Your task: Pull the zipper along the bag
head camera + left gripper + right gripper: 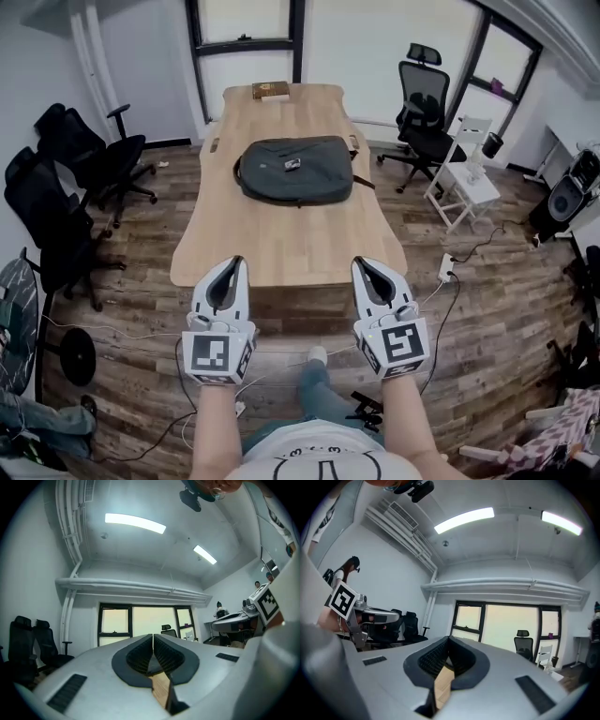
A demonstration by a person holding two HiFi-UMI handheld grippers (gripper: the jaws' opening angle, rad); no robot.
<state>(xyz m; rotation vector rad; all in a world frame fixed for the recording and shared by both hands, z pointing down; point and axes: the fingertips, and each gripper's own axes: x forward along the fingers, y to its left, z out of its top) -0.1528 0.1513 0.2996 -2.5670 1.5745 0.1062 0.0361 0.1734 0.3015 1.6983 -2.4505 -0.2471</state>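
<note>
Two hand-held grippers sit low in the head view, short of the near edge of the counter (281, 246): the left hand-held gripper (235, 264) and the right hand-held gripper (363, 265), each with its jaws pressed together and nothing between them. One long pale wooden counter runs up the middle of the frame over a plank floor (487, 309), toward a wall of windows (248, 23) at the top. One dark grey bag (295, 171) lies flat on the far half of the counter, well apart from both grippers, and one small brown box (270, 90) rests at the far end. Three black office chairs show, two at the left (94, 155) (45, 220) and one at the upper right (422, 103), beside one white chair (466, 178). Only the head view shows the bag and the floor. Both gripper views look up and outward, taking in the white ceiling with two light strips (135, 523) (464, 520) apiece; the closed jaw tips (153, 636) (449, 640) meet in front of the windows, with a sliver of pale wood below them.
</note>
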